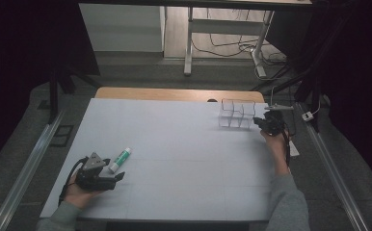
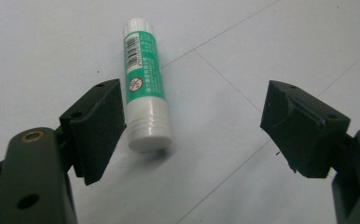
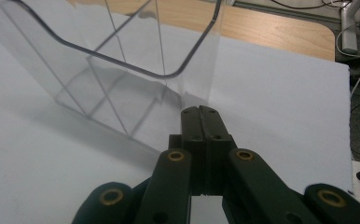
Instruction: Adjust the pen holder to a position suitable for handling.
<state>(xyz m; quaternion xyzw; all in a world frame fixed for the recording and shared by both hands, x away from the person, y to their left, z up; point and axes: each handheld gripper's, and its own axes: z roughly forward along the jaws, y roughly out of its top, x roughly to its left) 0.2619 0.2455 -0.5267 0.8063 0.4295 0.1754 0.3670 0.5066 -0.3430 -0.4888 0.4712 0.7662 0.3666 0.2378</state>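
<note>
A green and white glue stick (image 1: pixel 121 160) lies flat on the white sheet at the front left. In the left gripper view the glue stick (image 2: pixel 145 88) rests just inside the left pad (image 2: pixel 99 121), its white cap toward the camera. My left gripper (image 1: pixel 114 172) (image 2: pixel 194 112) is low over the sheet, open wide, with nothing pressed between its pads. A clear plastic divided box (image 1: pixel 237 114) (image 3: pixel 122 60) stands at the back right. My right gripper (image 1: pixel 260 122) (image 3: pixel 201 112) is shut, its tips at the box's near corner with nothing between them.
The white sheet (image 1: pixel 174 134) covers most of the wooden table (image 1: pixel 174 94), whose bare strip shows at the back. A white power strip (image 1: pixel 294 149) lies off the sheet's right edge. Desk legs and cables (image 1: pixel 232 48) stand on the floor beyond.
</note>
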